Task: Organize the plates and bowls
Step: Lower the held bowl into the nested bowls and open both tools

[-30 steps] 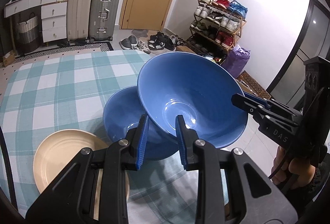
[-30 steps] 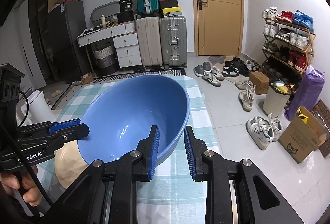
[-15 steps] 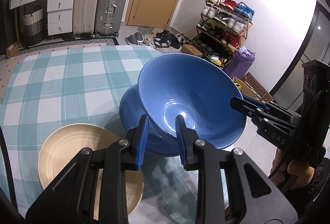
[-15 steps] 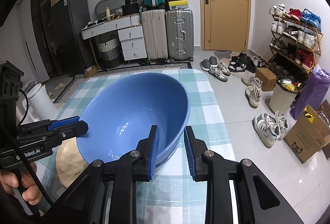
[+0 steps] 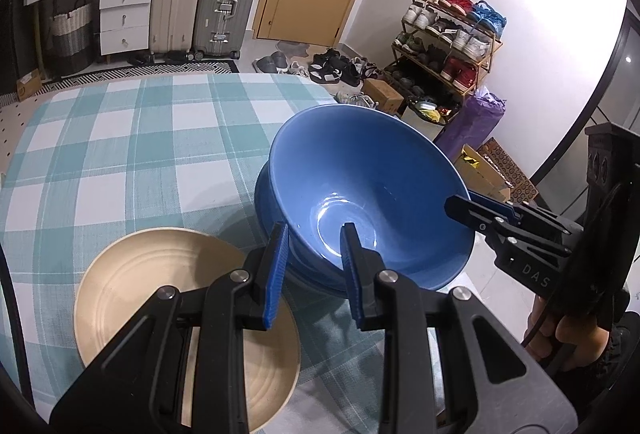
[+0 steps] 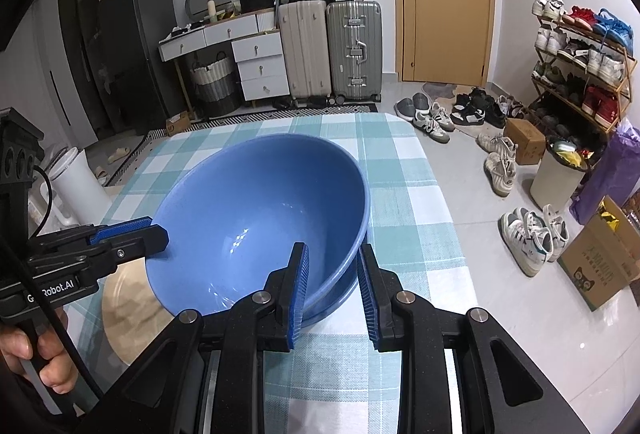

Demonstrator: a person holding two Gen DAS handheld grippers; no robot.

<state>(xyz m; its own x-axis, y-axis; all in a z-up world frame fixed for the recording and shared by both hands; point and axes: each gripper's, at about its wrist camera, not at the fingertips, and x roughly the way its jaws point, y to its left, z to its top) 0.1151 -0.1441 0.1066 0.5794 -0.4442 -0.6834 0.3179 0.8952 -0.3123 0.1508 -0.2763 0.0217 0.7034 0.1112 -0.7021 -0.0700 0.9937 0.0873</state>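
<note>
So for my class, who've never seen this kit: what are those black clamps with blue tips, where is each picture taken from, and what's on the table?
There is no robot here. A person holds a hand-operated clamp, called a gripper, in each hand. Each gripper carries a wide-angle camera looking along its two fingers, so one picture comes from the left gripper and the other from the right gripper. Each view also catches the other gripper at its edge.

On the checked tablecloth lie a beige plate and a blue bowl. A second, top bowl sits nested in it. Both grippers have their fingers either side of the top bowl's rim, on opposite sides. Whether they still pinch it tightly is hard to tell.
</note>
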